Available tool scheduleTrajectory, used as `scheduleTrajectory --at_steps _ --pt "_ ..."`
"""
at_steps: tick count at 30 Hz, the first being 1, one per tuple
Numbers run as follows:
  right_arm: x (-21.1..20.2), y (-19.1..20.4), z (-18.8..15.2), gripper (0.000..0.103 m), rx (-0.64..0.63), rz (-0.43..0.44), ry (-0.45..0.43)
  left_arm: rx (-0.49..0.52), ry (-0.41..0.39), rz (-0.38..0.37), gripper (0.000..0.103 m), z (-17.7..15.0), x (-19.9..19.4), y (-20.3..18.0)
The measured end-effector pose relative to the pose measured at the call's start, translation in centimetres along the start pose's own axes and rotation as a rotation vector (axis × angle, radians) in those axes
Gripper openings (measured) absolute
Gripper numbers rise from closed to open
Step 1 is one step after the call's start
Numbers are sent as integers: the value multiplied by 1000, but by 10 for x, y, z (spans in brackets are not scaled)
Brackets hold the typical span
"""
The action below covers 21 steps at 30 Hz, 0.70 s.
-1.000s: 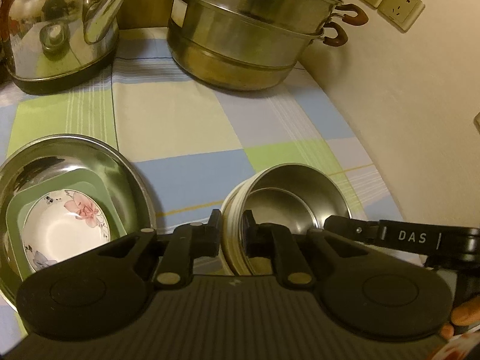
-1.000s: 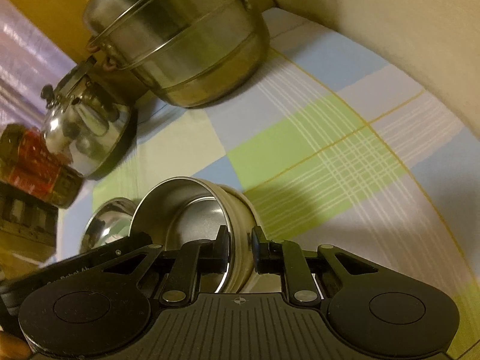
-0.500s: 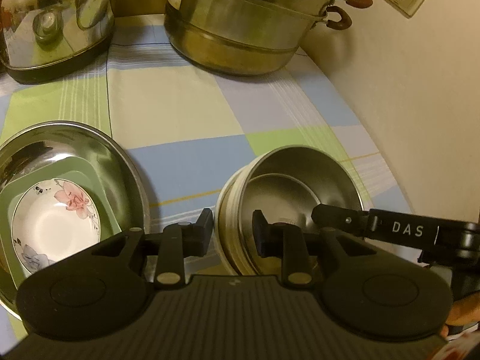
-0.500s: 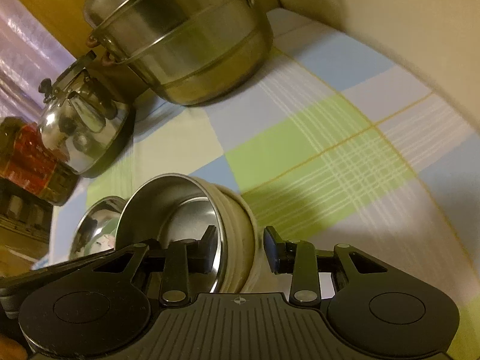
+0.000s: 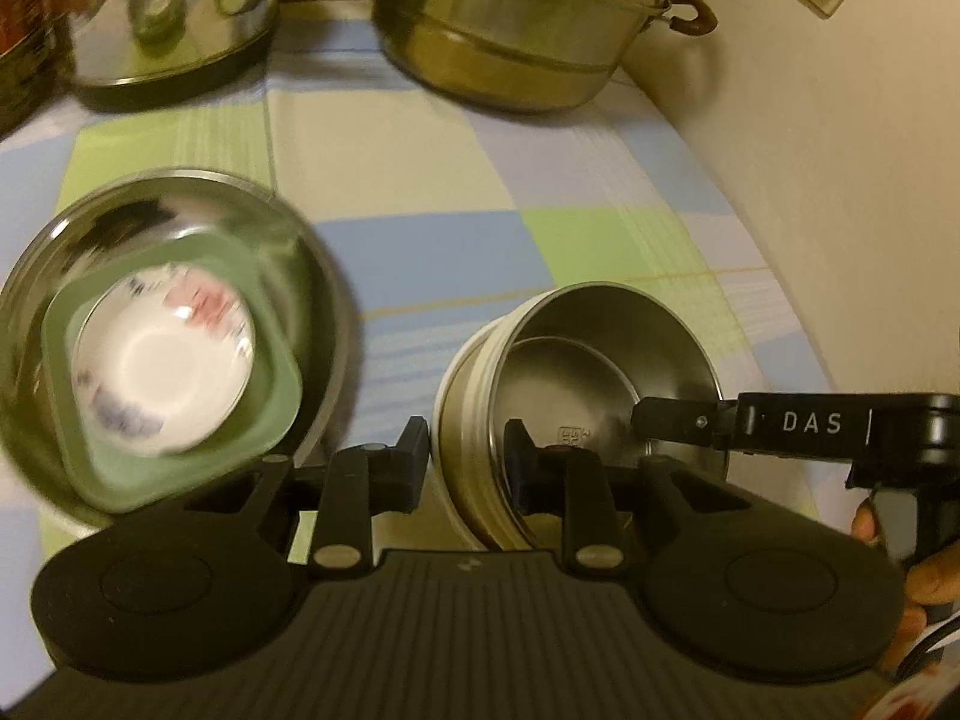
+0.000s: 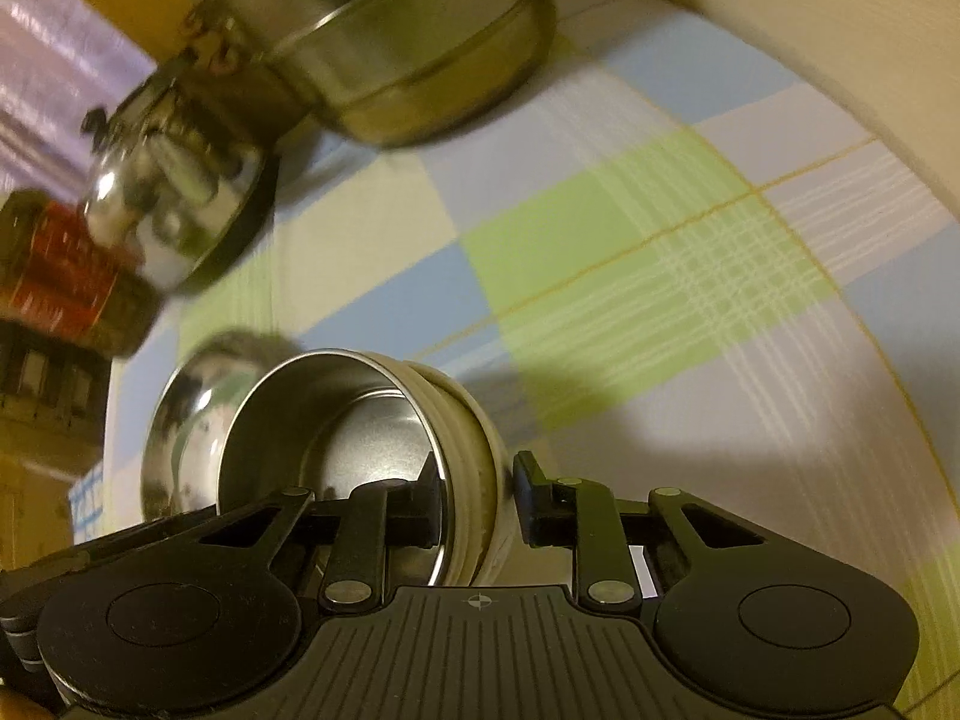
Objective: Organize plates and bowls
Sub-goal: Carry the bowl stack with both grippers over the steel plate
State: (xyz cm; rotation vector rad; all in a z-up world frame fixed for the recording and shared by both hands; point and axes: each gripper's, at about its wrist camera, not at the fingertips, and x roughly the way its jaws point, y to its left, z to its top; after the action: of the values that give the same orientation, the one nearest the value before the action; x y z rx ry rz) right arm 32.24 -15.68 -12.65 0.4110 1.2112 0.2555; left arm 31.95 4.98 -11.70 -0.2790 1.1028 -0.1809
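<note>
On the worktop: a checked cloth [image 5: 420,180] in blue, green and cream covers it, and a beige wall runs along the right.
Task's thing: a steel bowl [image 5: 600,360] with a cream outer wall sits near the front right, seemingly tipped up on one side.
Left tool [image 5: 468,450]: narrow gap, astride the bowl's left rim with one finger outside and one inside. The pads look close to the wall but not pressing.
Right tool [image 6: 477,480]: astride the opposite rim and closing. The rim is between the jaws, with a slim gap showing at the outer pad.
Neighbours: a wide steel basin [image 5: 288,228] lies just left of the bowl. It holds a green square dish [image 5: 276,396] with a white flowered bowl [image 5: 162,360] inside.
Background: a steamer pot [image 5: 510,48] and a kettle [image 5: 174,30] stand at the back, well apart.
Risk, slip: neither tool seems to clamp firmly, so a lift now would likely let the smooth bowl drop and roll.
Risk, twist: one tool tightening alone could swing the bowl into the basin's rim.
Risk, chipping: nesting the steel bowl carelessly could knock the flowered bowl.
Uncertainty: motion blur hides whether the bowl's base touches the cloth.
</note>
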Motion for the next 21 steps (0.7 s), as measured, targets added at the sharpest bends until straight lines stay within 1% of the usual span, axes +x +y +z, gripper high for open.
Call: scheduleTrajectory --at_steps 2,6,9,15,21 --pt "-1 3 -5 24 -15 3 10 -17 2 0 23 -6 -4 3" --pt "-3 7 -15 24 -40 -4 -19 -23 -13 -5 23 -9 -5 4" --pt "-2 5 -22 24 -24 -10 -29 -22 -2 -4 24 -11 1 5" --pt "-2 -2 -31 24 42 7 -65 -2 -28 1 23 -15 1 1" --pt "-5 3 -32 23 32 -13 -65 8 -24 3 23 -18 0 0"
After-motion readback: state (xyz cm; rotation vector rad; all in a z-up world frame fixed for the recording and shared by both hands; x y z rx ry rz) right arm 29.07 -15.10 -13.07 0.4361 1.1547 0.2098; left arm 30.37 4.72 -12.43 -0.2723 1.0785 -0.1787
